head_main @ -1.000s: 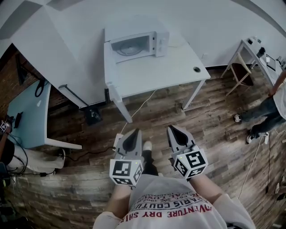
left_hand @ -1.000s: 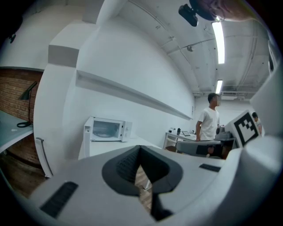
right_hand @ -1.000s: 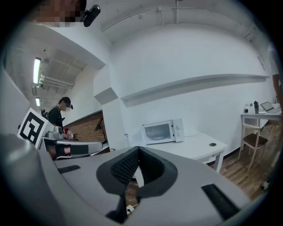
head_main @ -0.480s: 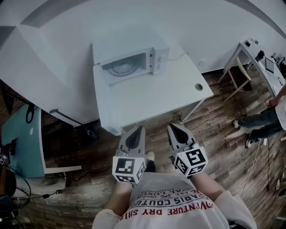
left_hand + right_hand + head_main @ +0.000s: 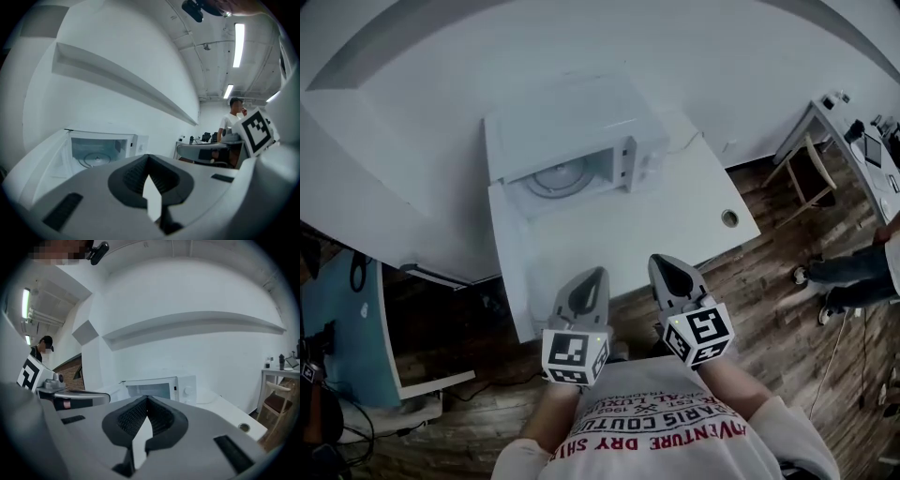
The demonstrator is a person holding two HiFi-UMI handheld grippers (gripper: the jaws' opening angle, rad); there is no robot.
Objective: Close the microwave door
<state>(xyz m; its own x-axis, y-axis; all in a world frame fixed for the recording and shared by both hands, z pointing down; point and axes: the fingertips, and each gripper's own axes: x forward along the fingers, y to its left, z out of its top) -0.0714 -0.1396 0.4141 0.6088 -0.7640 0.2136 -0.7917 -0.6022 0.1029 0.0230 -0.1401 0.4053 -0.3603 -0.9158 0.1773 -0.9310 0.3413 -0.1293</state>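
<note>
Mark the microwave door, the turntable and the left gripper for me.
microwave door point(image 5: 52, 161): left gripper view, inner face of the open door.
turntable point(image 5: 555, 178): head view, middle of the plate inside the cavity.
left gripper point(image 5: 597, 275): head view, tip where its jaws meet.

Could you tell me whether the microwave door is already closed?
No, the microwave's door stands swung open to the left, leaving the turntable inside in plain view.

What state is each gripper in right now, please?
Left gripper: closed, holding nothing.
Right gripper: closed, holding nothing.
</note>
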